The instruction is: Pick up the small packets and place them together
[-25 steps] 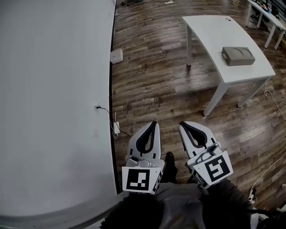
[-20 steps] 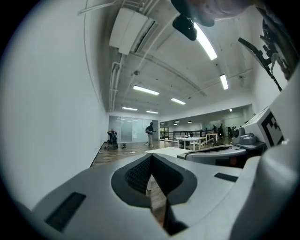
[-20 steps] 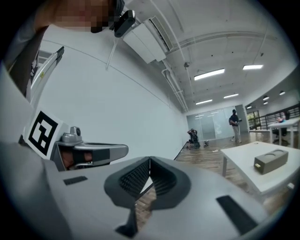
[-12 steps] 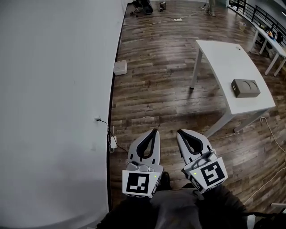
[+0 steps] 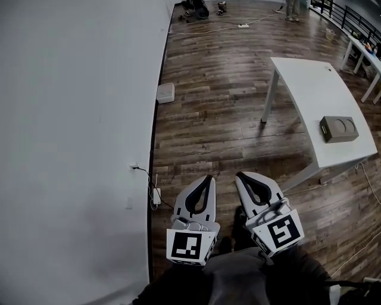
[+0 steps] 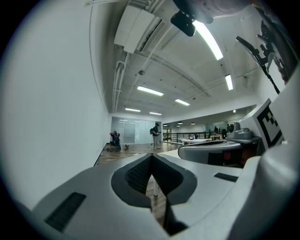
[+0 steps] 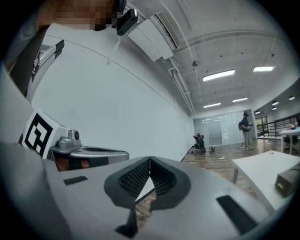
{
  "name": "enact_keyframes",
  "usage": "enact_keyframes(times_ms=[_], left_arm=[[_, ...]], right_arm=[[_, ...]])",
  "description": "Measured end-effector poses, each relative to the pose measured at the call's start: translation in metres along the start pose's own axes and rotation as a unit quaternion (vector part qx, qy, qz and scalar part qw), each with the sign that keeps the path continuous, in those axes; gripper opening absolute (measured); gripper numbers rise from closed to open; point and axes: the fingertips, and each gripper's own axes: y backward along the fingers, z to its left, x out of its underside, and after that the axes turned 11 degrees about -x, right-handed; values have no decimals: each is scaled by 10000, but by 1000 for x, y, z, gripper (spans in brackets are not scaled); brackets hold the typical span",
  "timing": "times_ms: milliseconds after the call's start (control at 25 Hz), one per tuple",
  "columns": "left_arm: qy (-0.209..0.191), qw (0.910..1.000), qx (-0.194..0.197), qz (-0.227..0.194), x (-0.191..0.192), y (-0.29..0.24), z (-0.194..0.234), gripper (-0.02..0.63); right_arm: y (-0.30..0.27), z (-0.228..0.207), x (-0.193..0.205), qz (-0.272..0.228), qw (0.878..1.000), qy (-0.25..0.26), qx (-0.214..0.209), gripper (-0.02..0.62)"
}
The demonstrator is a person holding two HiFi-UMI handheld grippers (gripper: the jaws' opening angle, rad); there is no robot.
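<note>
Both tongs are clenched with nothing between them: your left tongs (image 5: 205, 179) and right tongs (image 5: 241, 177) sit side by side low in the head view, tips pointing away from you over the wood floor (image 5: 220, 119). The left gripper view shows the left tongs (image 6: 151, 157) with tips meeting, and the right gripper view shows the same for the right tongs (image 7: 150, 160). Marker cubes (image 5: 189, 247) and (image 5: 281, 231) sit nearest your body. Compared with a second ago, the tongs hold the same spot in the frame and the same closed state, but the room has slid past them. The white tabletop (image 5: 309, 101) now lies further right and lower in the head view, and the grey box (image 5: 339, 128) on it is close to the right edge. The white wall (image 5: 71, 149) fills the left side, and the small white box on the floor (image 5: 165, 93) beside it sits a little lower in frame than before. The wall socket with its cable (image 5: 136, 167) has also dropped slightly. A person's legs (image 5: 293, 7) now show at the top edge, which the earlier frame did not show. Small packets: not visible in any view, so I cannot tell where they are.
</note>
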Motion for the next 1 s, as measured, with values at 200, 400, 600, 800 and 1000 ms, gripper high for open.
enact_keyframes(times_ms=[200, 400, 600, 800, 1000], left_arm=[[-117, 9998, -12, 145, -2, -55, -5, 3], [-219, 9994, 47, 268, -1, -115, -18, 3], [-365, 9986, 118, 376, -4, -160, -37, 3], [-449, 9978, 230, 423, -9, -195, -47, 3], [-446, 9973, 444, 389, -14, -227, -49, 3]], right_arm=[[-24, -55, -4, -124, 9998, -152, -27, 6], [-40, -114, 4, -120, 9992, -371, 15, 6], [-46, -165, 6, -202, 9983, -535, 92, 5], [-52, -196, 3, -302, 9976, -607, 127, 6], [-64, -223, 0, -285, 9974, -589, 306, 6]])
